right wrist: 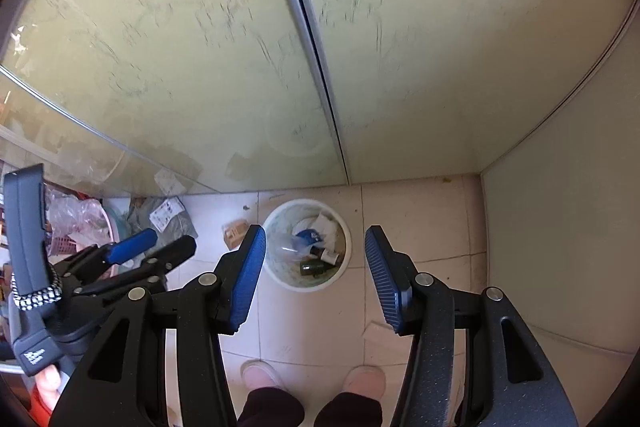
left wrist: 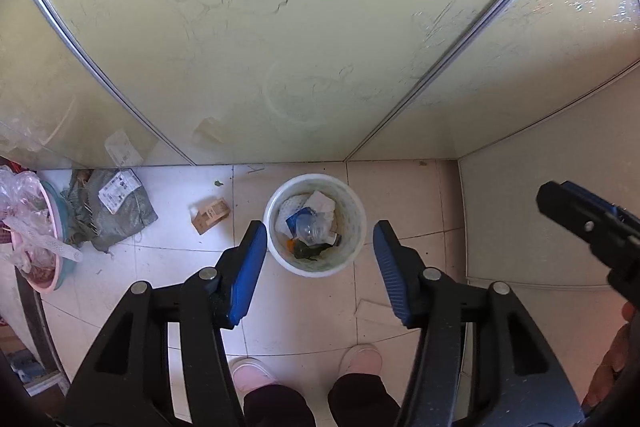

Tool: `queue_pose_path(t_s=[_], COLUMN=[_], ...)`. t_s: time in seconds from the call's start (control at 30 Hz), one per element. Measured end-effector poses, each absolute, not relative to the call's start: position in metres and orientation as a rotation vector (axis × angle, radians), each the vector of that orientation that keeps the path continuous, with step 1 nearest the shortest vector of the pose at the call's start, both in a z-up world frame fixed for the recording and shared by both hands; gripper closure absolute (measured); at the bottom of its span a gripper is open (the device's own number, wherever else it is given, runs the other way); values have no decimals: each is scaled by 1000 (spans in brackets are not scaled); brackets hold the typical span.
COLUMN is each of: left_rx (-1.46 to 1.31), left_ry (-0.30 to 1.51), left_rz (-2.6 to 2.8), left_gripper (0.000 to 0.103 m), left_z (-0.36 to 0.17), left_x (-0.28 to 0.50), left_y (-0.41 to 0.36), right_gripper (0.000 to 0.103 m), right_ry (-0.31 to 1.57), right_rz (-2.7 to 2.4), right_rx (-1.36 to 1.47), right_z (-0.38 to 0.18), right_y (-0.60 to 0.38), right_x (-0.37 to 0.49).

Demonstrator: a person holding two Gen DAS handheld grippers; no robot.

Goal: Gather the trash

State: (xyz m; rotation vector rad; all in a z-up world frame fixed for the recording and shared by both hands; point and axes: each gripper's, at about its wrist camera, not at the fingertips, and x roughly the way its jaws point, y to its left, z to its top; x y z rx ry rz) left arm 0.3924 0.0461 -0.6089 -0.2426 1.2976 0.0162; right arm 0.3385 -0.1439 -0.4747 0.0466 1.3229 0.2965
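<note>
A white bin (left wrist: 354,205) stands on the tiled floor against the glass doors. It holds a clear plastic bottle (left wrist: 310,227), crumpled paper (left wrist: 320,201) and a dark green item (left wrist: 308,251). My left gripper (left wrist: 320,227) hangs above the bin, pointing down, open, with nothing between its blue pads (left wrist: 248,267). In the right wrist view my right gripper (right wrist: 315,229) is also open and empty over the same bin (right wrist: 349,241). A small cardboard box (left wrist: 210,215) lies on the floor left of the bin. Each gripper shows in the other's view: right gripper (left wrist: 560,193), left gripper (right wrist: 172,239).
A grey parcel bag (left wrist: 112,211) with a white label lies further left, beside a pink basin (left wrist: 60,227) stuffed with plastic wrap. Frosted sliding doors (left wrist: 240,47) close off the far side; a pale wall (left wrist: 540,207) stands right. The person's pink slippers (left wrist: 360,359) are below.
</note>
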Motion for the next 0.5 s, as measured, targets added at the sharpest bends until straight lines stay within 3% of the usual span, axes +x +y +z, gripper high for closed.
queue_pose_path(t_s=[0.17,0.5], left_rx=[-218,-208], left_ry=[1255,1072], left_rz=[36,94], left_gripper=[49,49], left_z=[-561,-383], left_x=[388,351], left_y=[41,36], right_gripper=[55,55], right_ry=[1278,1132], right_rz=[324,407], right_rx=[65,64], right_z=[-441,-306], right_y=[-143,-150], right_x=[340,330])
